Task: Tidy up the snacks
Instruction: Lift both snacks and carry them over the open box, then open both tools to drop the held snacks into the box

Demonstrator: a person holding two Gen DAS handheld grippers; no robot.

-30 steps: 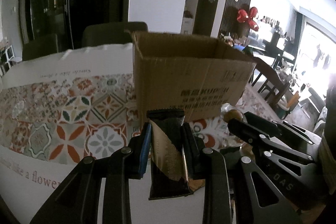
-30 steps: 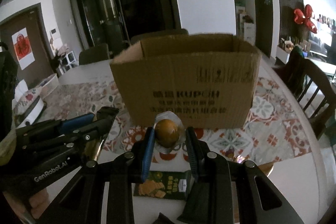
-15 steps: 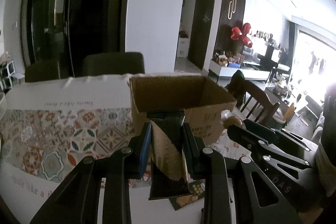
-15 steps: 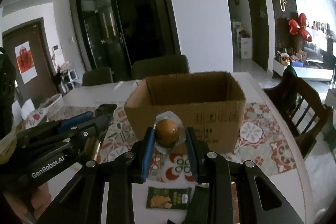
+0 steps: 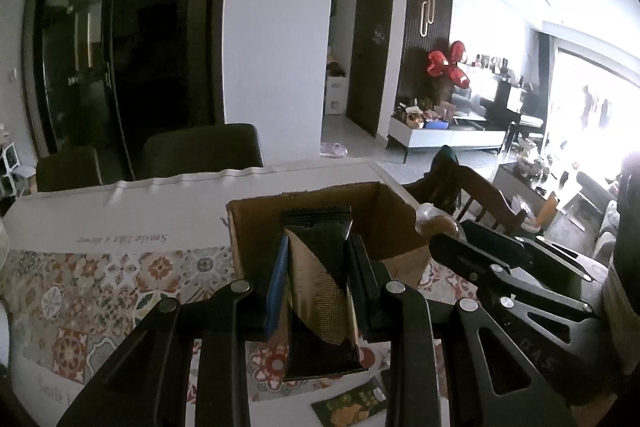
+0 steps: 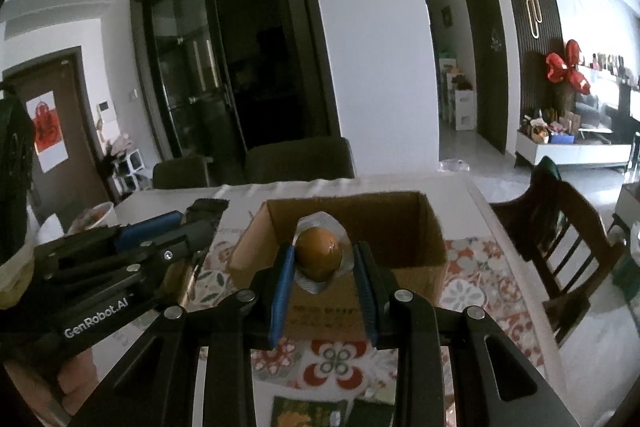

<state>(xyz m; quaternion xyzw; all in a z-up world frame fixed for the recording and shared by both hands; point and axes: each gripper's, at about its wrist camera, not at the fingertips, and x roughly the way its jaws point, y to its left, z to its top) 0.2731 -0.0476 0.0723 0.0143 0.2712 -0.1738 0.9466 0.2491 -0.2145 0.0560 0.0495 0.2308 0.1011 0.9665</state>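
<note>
Both hand-held grippers rose above the open brown cardboard box [image 6: 352, 227], left hand-held gripper [image 5: 318, 291] clenching a dark gold-striped snack bar [image 5: 320, 303], right hand-held gripper [image 6: 323, 279] a plastic-wrapped brown round snack [image 6: 319, 253] that might slip from its smooth wrapper.

Open-topped cardboard box [image 6: 352, 223] straight ahead, its near wall below both loaded tools, other tool [image 6: 132, 259] close alongside.

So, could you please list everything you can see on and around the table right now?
cardboard box: one, brown, open, on the table runner
table runner: one, patterned, on the white table
snack bar: one, black and gold, in the left gripper
wrapped egg: one, brown, in the right gripper
green packet: one, on the table
chairs: two dark beyond the table, one wooden beside it
left gripper: black, shut
right gripper: black, shut
</note>
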